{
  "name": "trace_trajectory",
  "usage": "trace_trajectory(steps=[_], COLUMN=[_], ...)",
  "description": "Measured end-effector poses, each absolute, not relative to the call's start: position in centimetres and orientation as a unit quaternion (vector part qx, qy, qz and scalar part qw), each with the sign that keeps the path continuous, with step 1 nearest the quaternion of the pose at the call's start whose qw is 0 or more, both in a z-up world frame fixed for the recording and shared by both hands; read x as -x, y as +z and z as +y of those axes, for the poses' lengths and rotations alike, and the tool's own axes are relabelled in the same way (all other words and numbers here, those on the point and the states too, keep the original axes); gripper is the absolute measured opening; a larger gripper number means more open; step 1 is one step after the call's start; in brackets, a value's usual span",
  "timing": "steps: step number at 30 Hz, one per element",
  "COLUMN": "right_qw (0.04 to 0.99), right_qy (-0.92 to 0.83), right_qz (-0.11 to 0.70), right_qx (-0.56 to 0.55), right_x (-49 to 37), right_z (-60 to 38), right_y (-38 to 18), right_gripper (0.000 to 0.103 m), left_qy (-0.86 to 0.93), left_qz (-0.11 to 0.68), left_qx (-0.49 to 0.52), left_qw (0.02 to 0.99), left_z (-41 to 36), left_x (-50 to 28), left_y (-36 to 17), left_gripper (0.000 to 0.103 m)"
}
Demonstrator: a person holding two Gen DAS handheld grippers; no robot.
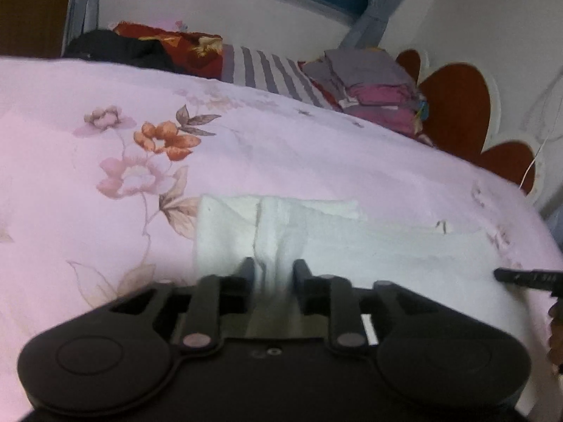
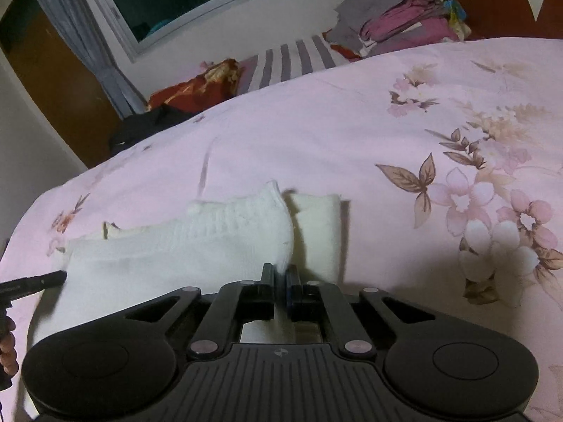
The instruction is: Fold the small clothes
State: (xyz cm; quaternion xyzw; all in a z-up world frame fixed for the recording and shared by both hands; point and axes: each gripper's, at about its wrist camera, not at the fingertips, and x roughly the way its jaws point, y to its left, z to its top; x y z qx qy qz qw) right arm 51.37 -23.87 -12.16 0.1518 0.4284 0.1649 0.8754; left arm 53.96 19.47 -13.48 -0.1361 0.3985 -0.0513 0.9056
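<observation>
A small white garment (image 1: 278, 232) lies partly folded on the pink floral bedspread (image 1: 105, 176). It also shows in the right wrist view (image 2: 225, 232), with a folded flap raised. My left gripper (image 1: 272, 270) has its jaws a little apart with white cloth between them; whether it grips is unclear. My right gripper (image 2: 280, 274) is shut on the near edge of the garment. The right gripper's tip (image 1: 520, 276) shows at the right edge of the left wrist view, and the left gripper's tip (image 2: 38, 279) at the left edge of the right wrist view.
A stack of folded clothes (image 1: 373, 88) sits at the far side near a red headboard (image 1: 454, 105). A striped sheet (image 1: 274, 70), a red patterned cloth (image 1: 183, 45) and dark clothing (image 1: 119, 49) lie by the window wall (image 1: 246, 3).
</observation>
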Motion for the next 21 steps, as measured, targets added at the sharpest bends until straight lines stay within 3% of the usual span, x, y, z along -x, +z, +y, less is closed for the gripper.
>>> trace_trajectory(steps=[1, 2, 3, 10, 14, 16, 21], right_qw=[0.875, 0.879, 0.886, 0.904, 0.891, 0.882, 0.906], right_qy=[0.159, 0.154, 0.156, 0.237, 0.246, 0.25, 0.166], right_qz=[0.432, 0.431, 0.417, 0.356, 0.381, 0.399, 0.388], right_qx=[-0.147, -0.137, -0.127, -0.001, -0.019, -0.013, 0.006], right_x=[-51.1, -50.8, -49.8, -47.6, -50.7, -51.7, -52.0], right_z=[-23.9, -23.7, -23.5, -12.9, -9.9, -9.5, -15.6], right_y=[-11.9, -11.1, -10.4, -8.5, -9.8, -10.8, -11.9], right_gripper=[0.013, 0.033, 0.045, 0.045, 0.045, 0.045, 0.045], left_qy=[-0.05, -0.05, -0.056, -0.116, -0.059, -0.066, -0.038], left_qz=[0.397, 0.388, 0.372, 0.363, 0.398, 0.389, 0.391], left_qx=[0.136, 0.142, 0.154, 0.095, 0.122, 0.105, 0.054], left_qw=[0.906, 0.909, 0.914, 0.92, 0.907, 0.913, 0.918], left_z=[19.4, 19.2, 18.8, 9.2, 8.9, 9.1, 12.7], left_x=[-53.2, -52.2, -51.3, -53.5, -56.2, -56.4, -54.7], left_y=[-12.9, -12.3, -11.9, -11.9, -13.9, -14.1, -14.2], left_gripper=[0.042, 0.054, 0.058, 0.074, 0.071, 0.075, 0.073])
